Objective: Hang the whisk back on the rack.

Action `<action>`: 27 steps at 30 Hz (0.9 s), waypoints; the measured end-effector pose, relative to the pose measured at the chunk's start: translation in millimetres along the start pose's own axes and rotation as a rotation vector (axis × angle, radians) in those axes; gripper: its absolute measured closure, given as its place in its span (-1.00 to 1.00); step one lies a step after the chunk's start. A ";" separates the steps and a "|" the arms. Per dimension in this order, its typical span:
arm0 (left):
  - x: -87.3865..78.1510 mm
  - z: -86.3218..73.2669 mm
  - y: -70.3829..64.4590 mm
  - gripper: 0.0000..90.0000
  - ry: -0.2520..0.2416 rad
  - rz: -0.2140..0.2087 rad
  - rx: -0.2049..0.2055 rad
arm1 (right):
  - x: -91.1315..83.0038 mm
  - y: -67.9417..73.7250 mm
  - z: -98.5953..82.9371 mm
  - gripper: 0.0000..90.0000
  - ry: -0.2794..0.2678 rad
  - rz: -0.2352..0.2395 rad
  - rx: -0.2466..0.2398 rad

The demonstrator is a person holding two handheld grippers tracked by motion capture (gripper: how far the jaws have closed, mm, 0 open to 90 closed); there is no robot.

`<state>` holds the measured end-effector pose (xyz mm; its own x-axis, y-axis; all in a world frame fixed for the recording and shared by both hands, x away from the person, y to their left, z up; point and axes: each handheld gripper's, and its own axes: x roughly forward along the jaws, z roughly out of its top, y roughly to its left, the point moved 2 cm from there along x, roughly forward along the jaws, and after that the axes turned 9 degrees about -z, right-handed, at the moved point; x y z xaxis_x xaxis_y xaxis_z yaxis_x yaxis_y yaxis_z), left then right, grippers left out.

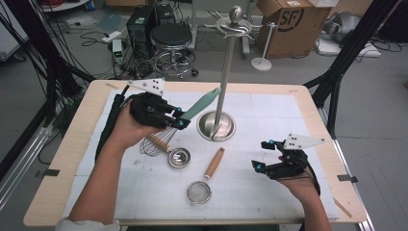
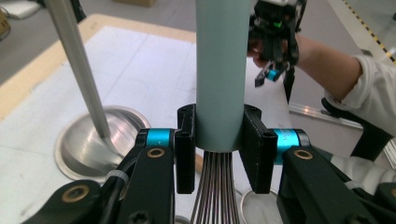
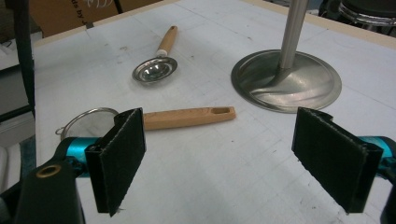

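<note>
My left gripper (image 1: 179, 117) (image 2: 219, 140) is shut on a whisk with a pale green handle (image 1: 201, 104) (image 2: 220, 70). The whisk's wire head (image 1: 154, 144) hangs below my hand, and its wires (image 2: 215, 191) run down between the jaws. The handle tip points toward the steel rack pole (image 1: 225, 72) (image 2: 77, 65), which rises from a round steel base (image 1: 216, 126) (image 3: 286, 80). My right gripper (image 1: 262, 155) (image 3: 233, 158) is open above the mat at the right. A wooden-handled mesh strainer (image 1: 206, 178) (image 3: 187, 117) lies in front of it. A small wooden-handled scoop (image 1: 177, 155) (image 3: 156, 67) lies nearby.
The table (image 1: 72, 144) carries a white mat (image 1: 269, 115). Behind it stand a black stool (image 1: 171, 38), a cardboard box (image 1: 291, 21) and cables on the floor. The rack's hooks (image 1: 234, 26) sit at the pole's top. Black frame legs (image 1: 337, 72) stand at the right.
</note>
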<state>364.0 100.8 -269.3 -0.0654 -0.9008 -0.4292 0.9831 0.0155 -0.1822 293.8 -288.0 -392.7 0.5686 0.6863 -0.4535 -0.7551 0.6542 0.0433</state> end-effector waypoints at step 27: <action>-42.1 63.8 49.9 0.54 -0.107 0.041 0.016 | 0.1 -1.0 -0.5 -0.63 -0.003 0.002 -0.005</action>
<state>426.7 111.9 -203.8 -0.0069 -0.9407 -0.3392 0.9873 0.0475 -0.1519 294.4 -288.7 -393.3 0.5678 0.6889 -0.4505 -0.7582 0.6508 0.0397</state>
